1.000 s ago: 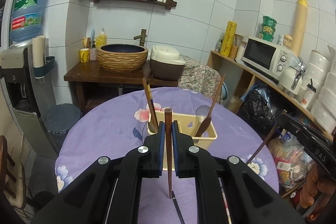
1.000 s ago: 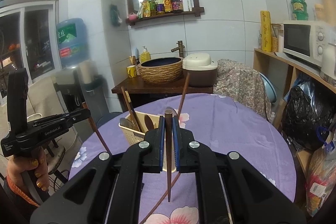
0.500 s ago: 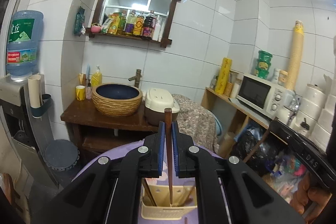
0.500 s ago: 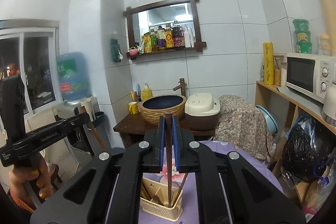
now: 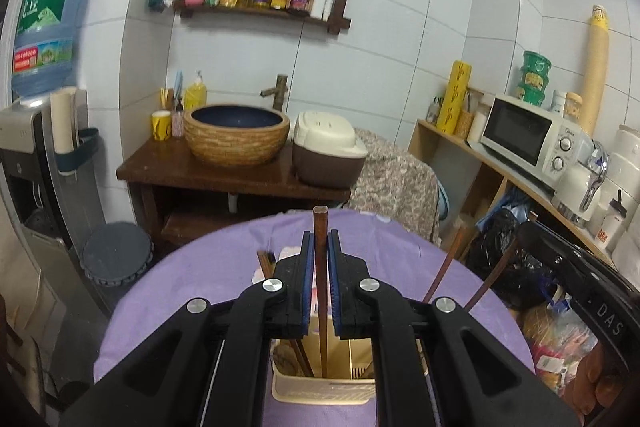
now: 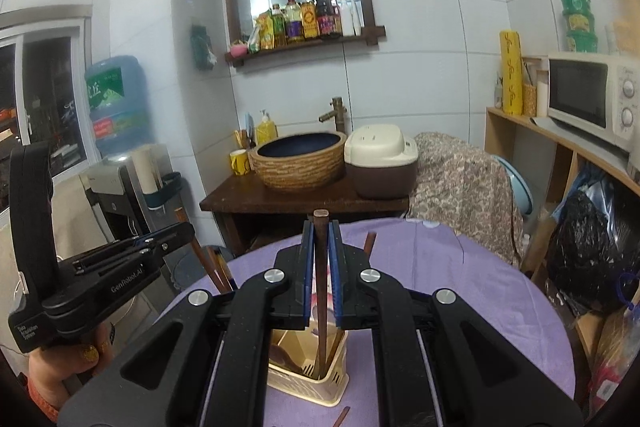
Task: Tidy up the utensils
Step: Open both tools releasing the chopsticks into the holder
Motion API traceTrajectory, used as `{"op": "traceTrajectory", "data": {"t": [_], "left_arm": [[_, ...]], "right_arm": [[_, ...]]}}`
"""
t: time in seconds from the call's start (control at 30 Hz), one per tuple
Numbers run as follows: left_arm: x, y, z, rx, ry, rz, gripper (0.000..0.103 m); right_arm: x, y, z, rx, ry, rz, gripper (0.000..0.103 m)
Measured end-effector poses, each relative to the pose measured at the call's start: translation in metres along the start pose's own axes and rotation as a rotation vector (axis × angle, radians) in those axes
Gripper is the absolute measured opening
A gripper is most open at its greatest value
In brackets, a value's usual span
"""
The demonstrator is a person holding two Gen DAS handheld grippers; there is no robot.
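My left gripper (image 5: 320,239) is shut on a brown chopstick (image 5: 322,327) held upright, whose lower end reaches into the cream utensil holder (image 5: 320,389) right below. My right gripper (image 6: 321,231) is shut on a second brown chopstick (image 6: 320,331), its tip inside a compartment of the same holder (image 6: 304,385). Other chopsticks (image 5: 265,261) and wooden handles (image 5: 450,263) lean out of the holder. The right wrist view shows the left gripper's body (image 6: 100,275) at the left, in a person's hand (image 6: 60,367). The holder stands on a round table with a purple floral cloth (image 5: 180,287).
A loose brown stick (image 6: 342,415) lies on the cloth near the holder. Beyond the table stand a wooden stand with a woven basin (image 5: 238,137) and a rice cooker (image 5: 326,153). A water dispenser (image 5: 24,155) is at left, a shelf with a microwave (image 5: 524,135) at right.
Both grippers moved forward over the holder with their chopsticks. The holder, earlier ahead on the table, now sits beneath the fingers with both chopstick tips inside it.
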State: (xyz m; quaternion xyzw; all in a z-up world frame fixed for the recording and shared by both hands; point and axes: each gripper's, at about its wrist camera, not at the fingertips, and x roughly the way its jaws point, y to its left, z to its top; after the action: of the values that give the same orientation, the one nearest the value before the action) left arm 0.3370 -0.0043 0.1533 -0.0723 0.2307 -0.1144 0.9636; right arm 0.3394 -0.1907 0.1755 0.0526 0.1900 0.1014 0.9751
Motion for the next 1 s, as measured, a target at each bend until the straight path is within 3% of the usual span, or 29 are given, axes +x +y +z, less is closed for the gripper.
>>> {"op": "traceTrajectory", "data": {"t": [0.27, 0.6, 0.7, 0.73, 0.77, 0.8, 0.83, 0.9, 1.0], "left_arm": [[0.021, 0.007, -0.023, -0.012, 0.064, -0.003, 0.008], [0.02, 0.01, -0.027, -0.005, 0.062, -0.002, 0.008], [0.017, 0.009, -0.029, 0.009, 0.059, -0.004, 0.012], [0.015, 0.01, -0.029, 0.008, 0.055, -0.004, 0.025], [0.012, 0.011, -0.03, 0.004, 0.047, -0.005, 0.044], [0.005, 0.012, -0.031, -0.002, 0.025, -0.006, 0.051], [0.0, 0.012, -0.033, -0.003, 0.008, -0.006, 0.058], [-0.013, 0.01, -0.037, 0.017, -0.019, -0.006, 0.061], [-0.03, 0.009, -0.049, 0.038, -0.056, -0.01, 0.079]], "right_arm": [[0.016, -0.008, -0.024, 0.023, 0.052, 0.007, 0.008], [0.02, -0.012, -0.032, 0.041, 0.048, 0.012, 0.008], [0.016, -0.009, -0.034, 0.014, 0.025, 0.003, 0.012], [0.014, -0.009, -0.036, 0.012, 0.017, -0.001, 0.022], [0.011, -0.01, -0.037, 0.016, 0.005, -0.005, 0.04], [0.009, -0.011, -0.039, 0.022, -0.009, -0.005, 0.048], [0.004, -0.011, -0.041, 0.026, -0.031, -0.004, 0.053], [-0.005, -0.011, -0.044, 0.018, -0.051, -0.015, 0.054], [-0.024, -0.009, -0.051, 0.003, -0.092, -0.043, 0.062]]}}
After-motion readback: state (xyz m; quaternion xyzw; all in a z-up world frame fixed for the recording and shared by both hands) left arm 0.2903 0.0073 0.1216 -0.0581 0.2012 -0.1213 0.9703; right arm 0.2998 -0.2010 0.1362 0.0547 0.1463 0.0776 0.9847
